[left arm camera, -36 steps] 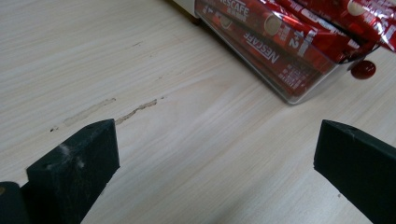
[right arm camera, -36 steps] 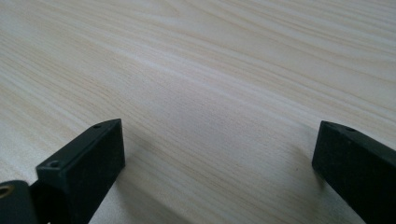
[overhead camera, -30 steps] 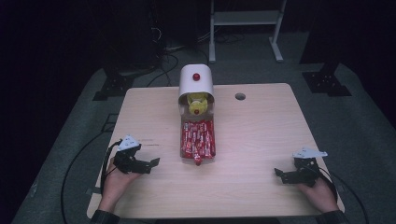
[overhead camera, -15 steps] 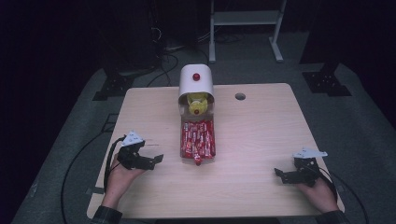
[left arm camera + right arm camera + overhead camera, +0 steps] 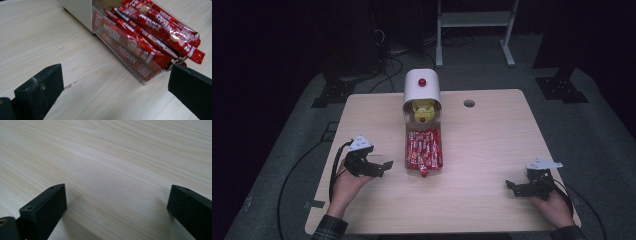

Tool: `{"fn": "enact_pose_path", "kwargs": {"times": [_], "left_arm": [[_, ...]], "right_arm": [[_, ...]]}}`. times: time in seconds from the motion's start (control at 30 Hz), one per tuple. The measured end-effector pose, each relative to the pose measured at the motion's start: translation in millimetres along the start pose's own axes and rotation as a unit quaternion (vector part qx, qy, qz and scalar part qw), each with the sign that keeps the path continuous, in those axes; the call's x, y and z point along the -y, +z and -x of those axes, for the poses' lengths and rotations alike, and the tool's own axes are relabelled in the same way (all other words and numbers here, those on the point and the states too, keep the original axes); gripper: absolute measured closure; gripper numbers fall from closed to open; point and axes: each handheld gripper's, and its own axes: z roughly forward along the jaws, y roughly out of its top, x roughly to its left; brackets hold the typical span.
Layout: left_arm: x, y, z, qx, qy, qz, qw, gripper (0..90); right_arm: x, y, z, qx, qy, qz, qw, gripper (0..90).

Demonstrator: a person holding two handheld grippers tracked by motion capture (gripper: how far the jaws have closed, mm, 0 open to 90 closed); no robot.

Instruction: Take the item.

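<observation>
Pale wood grain covers the desk [image 5: 492, 145], which stands on a dark floor. At its far middle sits a white dispenser [image 5: 422, 90] with a clear tray [image 5: 140, 72] of red coffee sticks [image 5: 423, 148]; their long axis runs from the far edge toward the person. Left tongs [image 5: 384, 165] gape wide just left of the tray, pointing at it. Right tongs [image 5: 512, 187] rest wide open near the front right corner, over bare wood.
</observation>
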Motion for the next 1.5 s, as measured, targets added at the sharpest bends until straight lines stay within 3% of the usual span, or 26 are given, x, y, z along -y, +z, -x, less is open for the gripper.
{"fn": "enact_pose_path", "kwargs": {"times": [0.6, 1.1, 1.5], "left_arm": [[-18.6, 13.3, 8.6, 0.005, 0.007, 0.014, 0.9999, 0.0], [-33.3, 29.1, 16.9, 0.005, 0.015, 0.008, 0.9998, 0.0], [-46.8, 41.4, 24.6, 0.014, 0.024, 0.013, 0.9995, 5.1]], "right_arm": [[0.0, 0.0, 0.0, 0.0, 0.0, 0.0, 1.0, 1.4], [0.0, 0.0, 0.0, 0.0, 0.0, 0.0, 1.0, 1.4], [0.0, 0.0, 0.0, 0.0, 0.0, 0.0, 1.0, 1.5]]}}
